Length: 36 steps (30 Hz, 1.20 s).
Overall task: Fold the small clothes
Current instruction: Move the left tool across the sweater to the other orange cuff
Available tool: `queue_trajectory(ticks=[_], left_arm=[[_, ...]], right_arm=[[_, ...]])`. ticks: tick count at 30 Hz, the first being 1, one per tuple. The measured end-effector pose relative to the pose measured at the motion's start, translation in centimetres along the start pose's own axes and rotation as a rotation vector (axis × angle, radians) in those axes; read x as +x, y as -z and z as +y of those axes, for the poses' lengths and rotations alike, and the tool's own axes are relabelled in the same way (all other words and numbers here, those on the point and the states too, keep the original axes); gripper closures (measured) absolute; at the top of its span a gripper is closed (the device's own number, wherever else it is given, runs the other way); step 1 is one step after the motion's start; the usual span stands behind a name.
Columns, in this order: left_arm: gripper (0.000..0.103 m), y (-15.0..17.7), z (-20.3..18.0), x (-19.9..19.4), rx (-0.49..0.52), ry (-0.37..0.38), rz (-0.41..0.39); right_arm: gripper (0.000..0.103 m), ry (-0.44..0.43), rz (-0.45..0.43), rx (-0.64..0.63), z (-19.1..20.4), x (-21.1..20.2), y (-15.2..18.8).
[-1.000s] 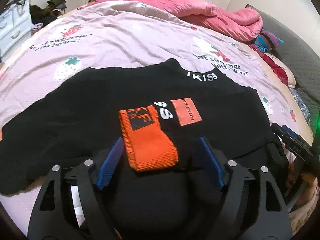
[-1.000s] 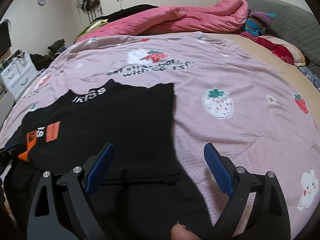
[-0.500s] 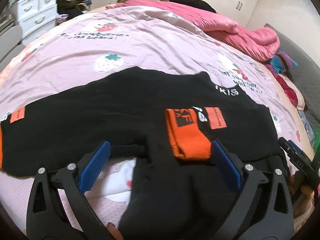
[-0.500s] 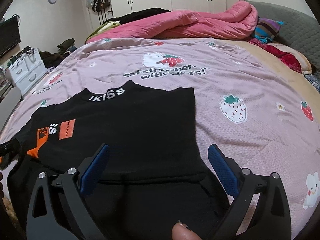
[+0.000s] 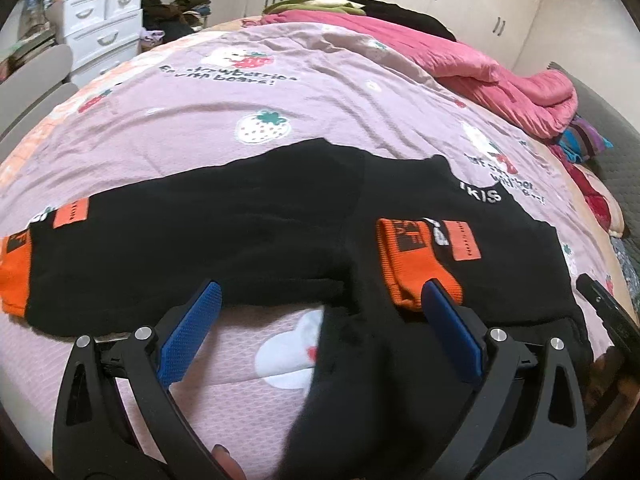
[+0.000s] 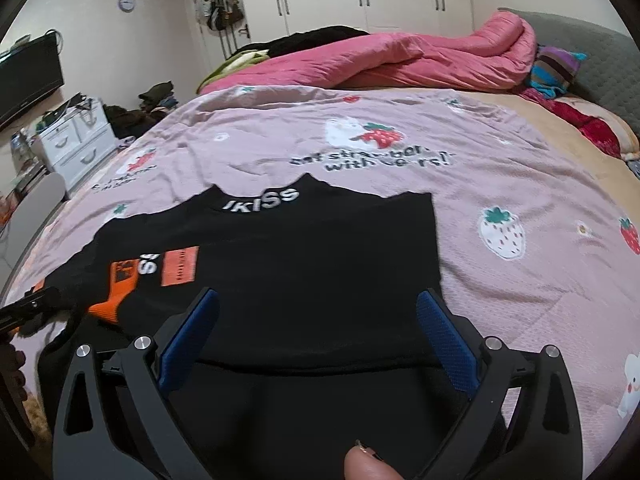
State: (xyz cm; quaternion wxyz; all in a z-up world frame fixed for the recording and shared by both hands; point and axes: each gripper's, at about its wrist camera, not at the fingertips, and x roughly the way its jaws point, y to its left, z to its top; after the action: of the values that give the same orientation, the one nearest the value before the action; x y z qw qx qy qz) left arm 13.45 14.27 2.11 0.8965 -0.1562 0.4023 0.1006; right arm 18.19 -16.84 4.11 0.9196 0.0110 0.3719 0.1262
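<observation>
Both grippers have backed away from the black sweatshirt (image 5: 248,240) on the bed (image 5: 320,92), left gripper (image 5: 320,328) and right gripper (image 6: 320,336) with jaws released and empty, leaving one orange-cuffed sleeve (image 5: 416,264) folded across the body toward 2 o'clock and the other sleeve (image 5: 16,276) at 9 o'clock still to fold.

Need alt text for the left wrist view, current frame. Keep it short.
A black sweatshirt lies on a pink strawberry-print bedspread, one orange-cuffed sleeve folded across its body and the other sleeve stretched out flat to the left. The left tongs hang open above its lower edge, gripping nothing. Pink quilt and white drawers sit behind.
</observation>
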Motion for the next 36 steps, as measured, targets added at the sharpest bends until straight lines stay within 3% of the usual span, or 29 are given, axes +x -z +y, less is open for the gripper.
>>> queue_trajectory(ticks=[21, 36], left_arm=[[0.009, 0.5, 9.3, -4.0, -0.233, -0.1, -0.092], [0.009, 1.6, 14.7, -6.5, -0.345, -0.188, -0.129]], right_arm=[[0.004, -0.166, 0.014, -0.153, 11.4, -0.1, -1.1], [0.004, -0.298, 0.053, -0.247, 20.4, 1.7, -1.8]])
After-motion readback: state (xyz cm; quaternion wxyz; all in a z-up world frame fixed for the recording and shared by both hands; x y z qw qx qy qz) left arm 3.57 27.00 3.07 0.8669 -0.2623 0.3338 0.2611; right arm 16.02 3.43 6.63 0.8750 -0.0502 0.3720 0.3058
